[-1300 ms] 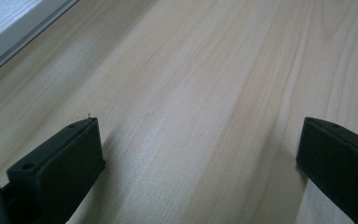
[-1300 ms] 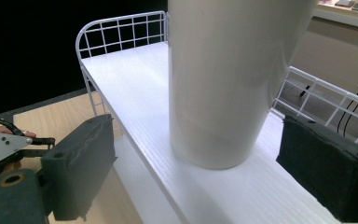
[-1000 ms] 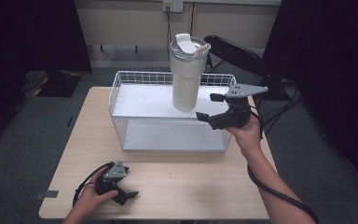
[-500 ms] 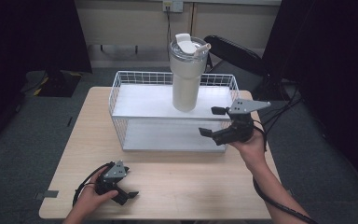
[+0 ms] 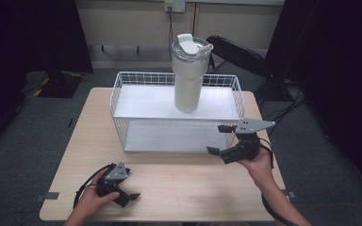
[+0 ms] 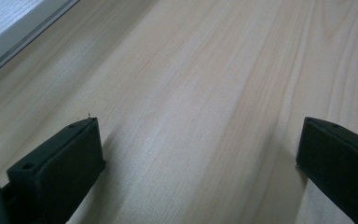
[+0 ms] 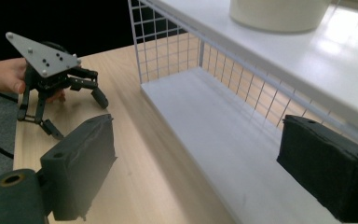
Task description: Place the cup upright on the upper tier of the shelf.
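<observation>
Nearest, left claw: jaws apart, empty, resting on the wooden surface. Right claw: jaws apart, empty, near the wire rack. Farthest, tumbler: upright on the rack's top shelf. Step judged: tumbler placed; next move probably a fresh reach.

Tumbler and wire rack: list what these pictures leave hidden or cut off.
- Tumbler: in the right gripper view the top edge cuts off all but its base.
- Wire rack: its lower shelf is partly hidden under the upper shelf in the high view.
- Tumbler contents: hidden by the lid.
</observation>
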A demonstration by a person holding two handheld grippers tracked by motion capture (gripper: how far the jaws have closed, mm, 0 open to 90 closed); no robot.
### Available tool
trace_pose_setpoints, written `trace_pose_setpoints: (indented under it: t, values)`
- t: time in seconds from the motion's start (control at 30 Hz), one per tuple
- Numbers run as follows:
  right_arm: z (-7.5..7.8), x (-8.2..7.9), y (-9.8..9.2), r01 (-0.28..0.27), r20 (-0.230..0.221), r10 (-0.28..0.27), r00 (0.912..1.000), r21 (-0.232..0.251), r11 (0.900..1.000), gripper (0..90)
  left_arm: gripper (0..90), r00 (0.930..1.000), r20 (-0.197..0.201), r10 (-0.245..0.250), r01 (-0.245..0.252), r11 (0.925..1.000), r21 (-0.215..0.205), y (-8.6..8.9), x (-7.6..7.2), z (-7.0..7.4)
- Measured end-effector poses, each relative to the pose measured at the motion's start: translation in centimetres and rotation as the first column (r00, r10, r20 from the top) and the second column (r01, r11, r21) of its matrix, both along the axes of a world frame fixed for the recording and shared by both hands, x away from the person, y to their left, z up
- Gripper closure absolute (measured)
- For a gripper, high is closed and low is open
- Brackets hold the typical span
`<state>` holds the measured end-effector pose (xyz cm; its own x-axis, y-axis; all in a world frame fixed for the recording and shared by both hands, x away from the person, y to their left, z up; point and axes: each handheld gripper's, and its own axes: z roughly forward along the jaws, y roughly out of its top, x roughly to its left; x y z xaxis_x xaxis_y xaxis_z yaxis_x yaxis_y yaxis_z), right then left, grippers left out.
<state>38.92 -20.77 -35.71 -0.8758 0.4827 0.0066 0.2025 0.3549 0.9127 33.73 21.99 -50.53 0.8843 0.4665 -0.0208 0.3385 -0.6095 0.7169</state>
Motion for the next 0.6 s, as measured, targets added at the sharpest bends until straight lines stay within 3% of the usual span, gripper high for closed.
trace_pose_setpoints:
  t: [0.6]
  values:
    - [-4.5, -1.4, -2.0, 0.011, -0.043, -0.012, 0.999, -0.016, 1.0, 9.9, 0.0, 1.0, 0.001, 0.0, 0.0, 1.0, 0.0, 0.0, 0.0, 0.0]
